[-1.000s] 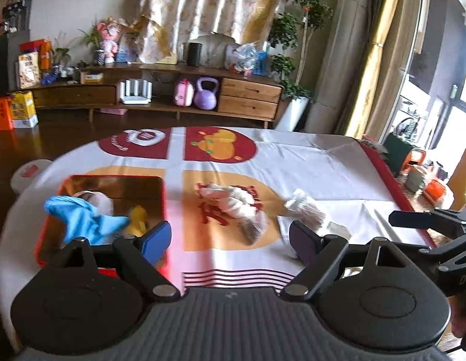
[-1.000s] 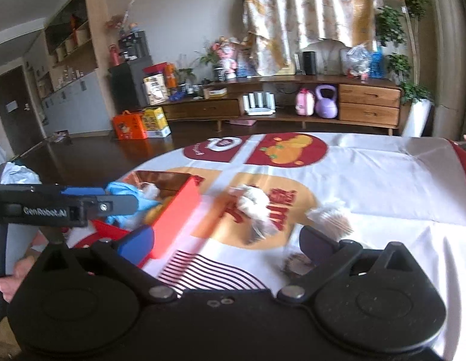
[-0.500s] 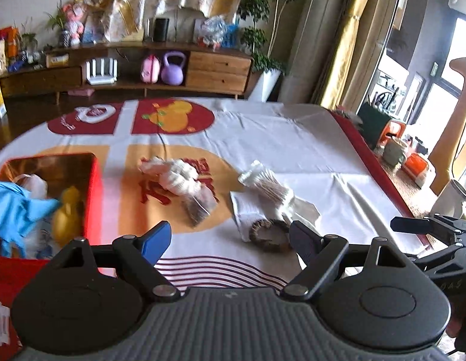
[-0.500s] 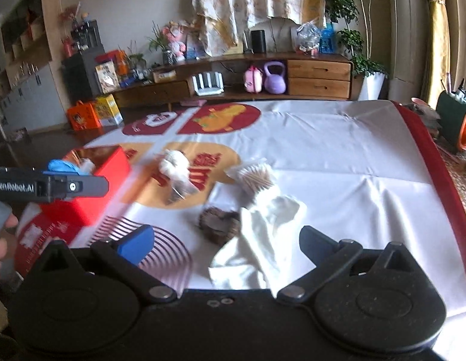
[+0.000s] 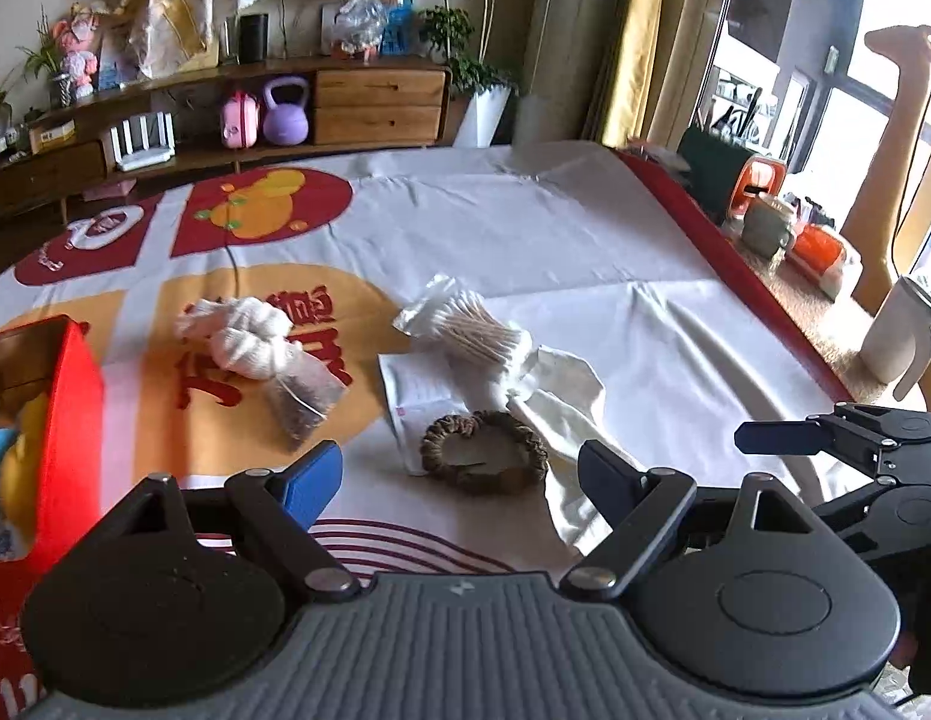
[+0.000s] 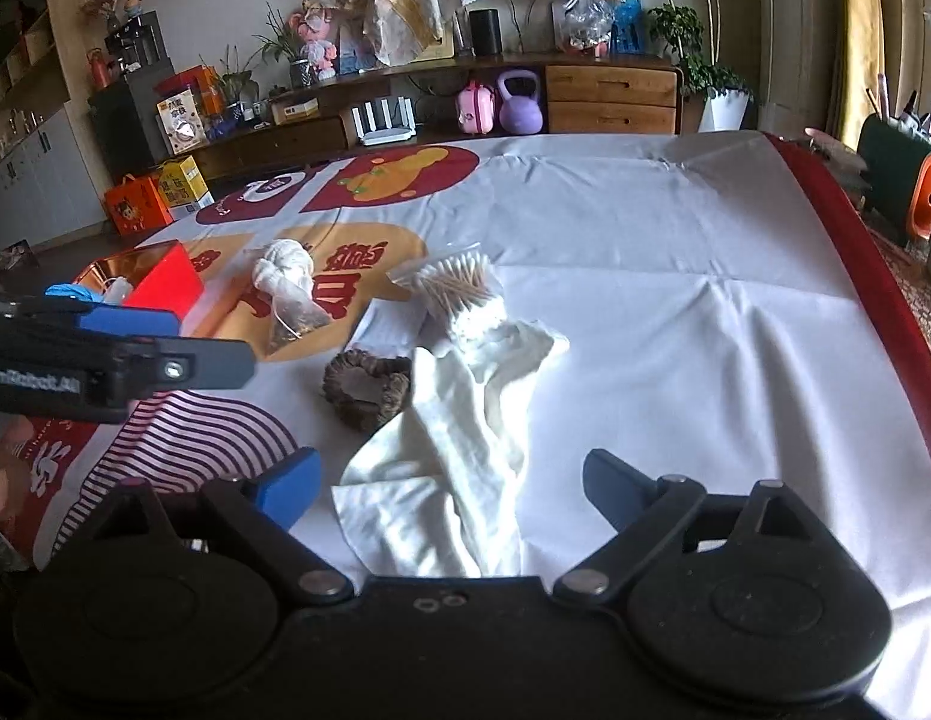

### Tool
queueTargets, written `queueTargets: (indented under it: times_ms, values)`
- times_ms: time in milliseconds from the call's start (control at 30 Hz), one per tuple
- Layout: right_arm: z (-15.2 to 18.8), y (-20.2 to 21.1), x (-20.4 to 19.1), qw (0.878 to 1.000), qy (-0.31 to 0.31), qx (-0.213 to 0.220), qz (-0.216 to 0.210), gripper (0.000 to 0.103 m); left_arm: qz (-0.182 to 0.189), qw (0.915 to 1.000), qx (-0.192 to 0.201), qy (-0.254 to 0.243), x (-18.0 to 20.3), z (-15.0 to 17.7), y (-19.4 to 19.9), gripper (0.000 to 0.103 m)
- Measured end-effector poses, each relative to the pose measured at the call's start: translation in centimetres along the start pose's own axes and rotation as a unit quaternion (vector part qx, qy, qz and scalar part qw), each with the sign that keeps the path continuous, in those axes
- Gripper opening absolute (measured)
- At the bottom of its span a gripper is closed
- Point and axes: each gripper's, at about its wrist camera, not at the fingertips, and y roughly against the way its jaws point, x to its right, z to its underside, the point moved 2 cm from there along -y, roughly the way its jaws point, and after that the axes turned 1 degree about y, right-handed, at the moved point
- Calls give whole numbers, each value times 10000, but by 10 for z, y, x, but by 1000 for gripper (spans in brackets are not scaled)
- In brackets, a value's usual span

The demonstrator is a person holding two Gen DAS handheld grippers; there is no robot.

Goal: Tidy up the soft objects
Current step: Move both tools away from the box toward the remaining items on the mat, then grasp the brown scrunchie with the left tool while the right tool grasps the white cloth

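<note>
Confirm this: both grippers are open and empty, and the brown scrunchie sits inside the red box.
Wrong on the scrunchie: the right wrist view shows it on the tablecloth beside the white cloth, apart from the red box. Both grippers, left and right, are open and empty.

Surface (image 6: 645, 228) draped in white cloth printed with red and orange. Just ahead of the right tool (image 6: 450, 489): crumpled white cloth (image 6: 453, 450). Touching its far left edge: brown scrunchie (image 6: 366, 387). Beyond: bagged cotton swabs (image 6: 456, 285), flat white packet (image 5: 414, 387), knotted white bundle (image 6: 282, 270), tea bag (image 6: 294, 321). Far left: red box (image 6: 165, 282).
</note>
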Motion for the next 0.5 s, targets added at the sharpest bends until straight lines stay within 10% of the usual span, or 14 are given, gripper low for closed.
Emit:
queueTargets:
  times_ms: [500]
  values:
    - [3, -33, 12, 9997, 38, -259, 4, 73, 372, 9976, -581, -24, 18, 1, -61, 86]
